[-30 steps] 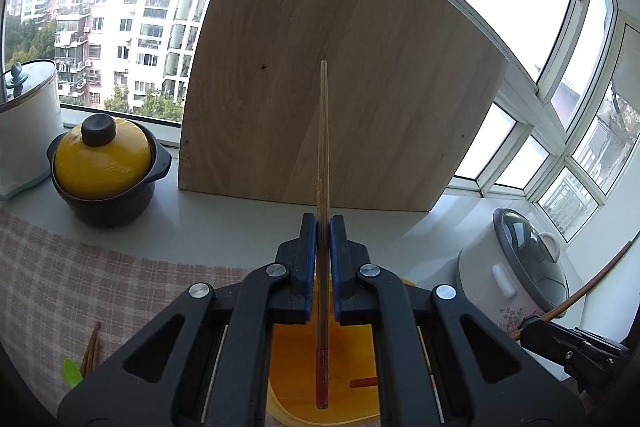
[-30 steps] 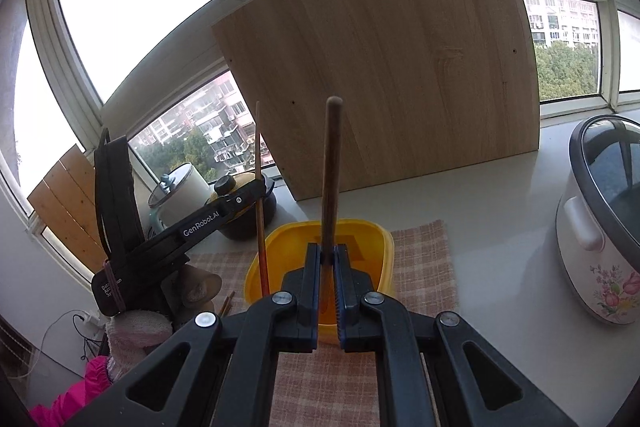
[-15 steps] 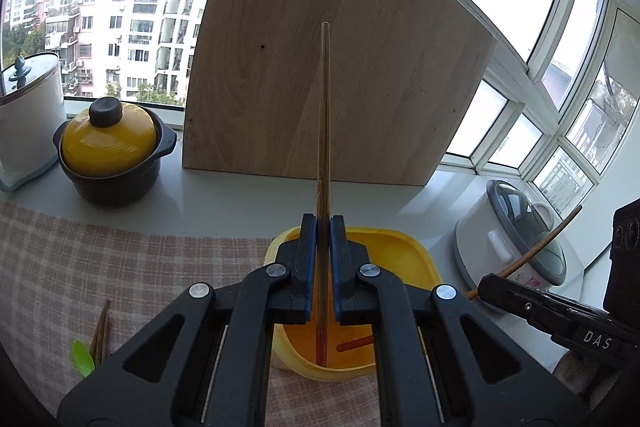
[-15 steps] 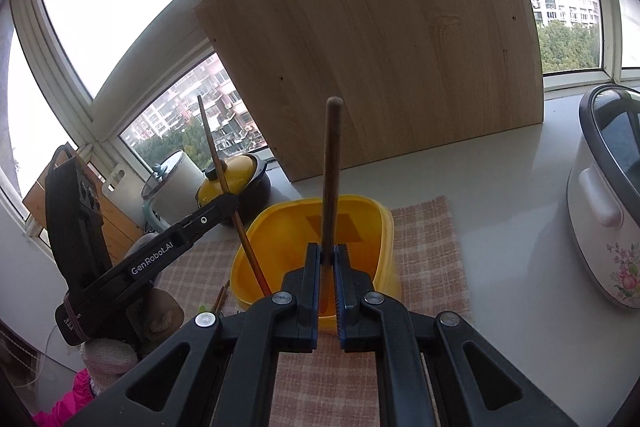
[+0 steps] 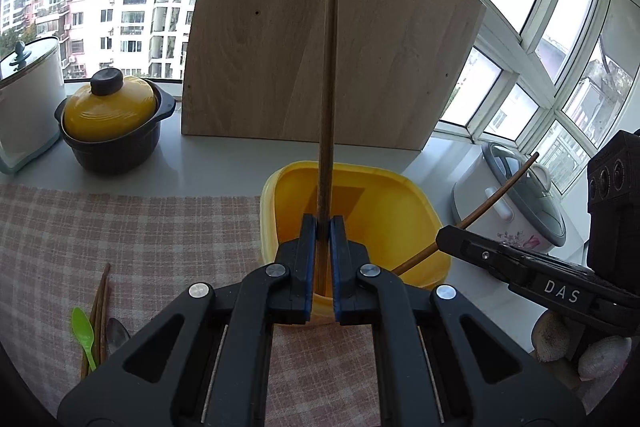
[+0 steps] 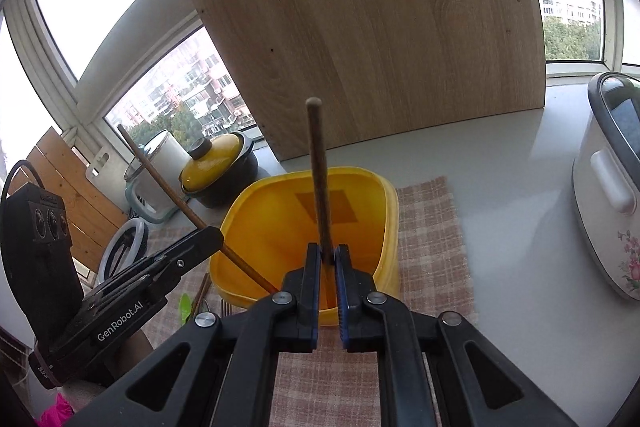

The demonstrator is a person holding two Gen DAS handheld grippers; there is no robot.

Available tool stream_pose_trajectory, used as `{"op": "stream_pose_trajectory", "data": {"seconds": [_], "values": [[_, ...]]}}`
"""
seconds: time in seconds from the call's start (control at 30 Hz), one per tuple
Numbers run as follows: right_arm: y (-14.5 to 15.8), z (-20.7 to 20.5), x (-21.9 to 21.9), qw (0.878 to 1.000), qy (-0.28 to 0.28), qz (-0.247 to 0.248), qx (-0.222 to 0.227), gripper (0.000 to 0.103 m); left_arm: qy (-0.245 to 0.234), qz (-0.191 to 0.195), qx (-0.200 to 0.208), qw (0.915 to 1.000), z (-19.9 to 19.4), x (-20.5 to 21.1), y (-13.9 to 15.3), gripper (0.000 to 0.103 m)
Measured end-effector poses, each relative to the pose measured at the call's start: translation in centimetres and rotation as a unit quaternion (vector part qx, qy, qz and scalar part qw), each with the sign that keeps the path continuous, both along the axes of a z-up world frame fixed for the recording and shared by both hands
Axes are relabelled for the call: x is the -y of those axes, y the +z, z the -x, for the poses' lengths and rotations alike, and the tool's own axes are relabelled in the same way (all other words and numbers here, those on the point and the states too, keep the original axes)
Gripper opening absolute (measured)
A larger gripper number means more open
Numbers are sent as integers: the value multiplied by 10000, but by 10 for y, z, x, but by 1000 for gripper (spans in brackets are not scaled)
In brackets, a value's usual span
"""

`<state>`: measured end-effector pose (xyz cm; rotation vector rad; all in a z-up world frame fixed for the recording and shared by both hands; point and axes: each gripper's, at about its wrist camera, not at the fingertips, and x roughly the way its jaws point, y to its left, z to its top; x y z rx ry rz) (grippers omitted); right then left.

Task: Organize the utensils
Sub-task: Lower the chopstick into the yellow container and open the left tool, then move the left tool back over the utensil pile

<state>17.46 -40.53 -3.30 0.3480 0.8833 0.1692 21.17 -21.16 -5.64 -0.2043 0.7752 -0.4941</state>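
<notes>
Chopsticks: one per gripper, thin, stiff, light, slick wood, judged apt to pivot; best pinched low on shaft | left gripper point(image 5: 323, 227) clamped narrow on left chopstick point(image 5: 327, 99), upright over yellow tub point(image 5: 404, 203) | right gripper point(image 6: 327, 255) jaws just eased slightly, right chopstick point(image 6: 319, 179) between pads; lower end inside tub | spare utensils point(image 5: 94, 315) on checked cloth point(image 5: 132, 227)

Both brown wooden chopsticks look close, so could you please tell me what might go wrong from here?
The left gripper grips its thin brown wooden chopstick near the lower end, so it could swivel or slip. The right gripper's second chopstick angles into the yellow plastic tub, so tips or grippers may collide.
</notes>
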Motion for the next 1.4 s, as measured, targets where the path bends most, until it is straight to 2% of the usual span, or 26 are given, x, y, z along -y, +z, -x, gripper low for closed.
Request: {"op": "stream_pose_trajectory", "data": {"seconds": [0.17, 0.23, 0.3, 0.33, 0.37, 0.5, 0.63, 1.0, 1.17, 1.4], "values": [[-4, 2, -3, 10000, -44, 76, -33, 12, -66, -24, -21, 10000, 4, -2, 1, 4], [-3, 4, -5, 9999, -54, 96, 7, 26, -114, -43, -12, 9999, 6, -3, 1, 7], [0, 7, -6, 9998, -92, 165, 52, 31, -140, -17, -15, 9999, 8, -5, 1, 32], [1, 8, -6, 9997, -109, 182, 73, 34, -144, 5, 7, 9999, 10, -7, 2, 35], [2, 10, -6, 9997, -128, 188, 88, 35, -150, 6, 33, 9999, 12, -9, 3, 35], [8, 18, -6, 9992, -253, 251, 197, 55, -178, -63, 116, 9998, 21, -16, 6, 35], [12, 27, -7, 9985, -365, 265, 301, 63, -210, -172, 169, 9995, 33, -29, 7, 35], [23, 60, -17, 9979, -399, 172, 486, 64, 120, -290, 171, 9994, 55, -102, 4, 35], [21, 68, -41, 9987, -38, 175, 470, 64, 526, -450, 110, 9975, 66, -152, -5, 35], [4, 67, -86, 9975, 624, 145, 284, 64, 955, -469, -330, 9938, 75, -206, -29, 35]]}}
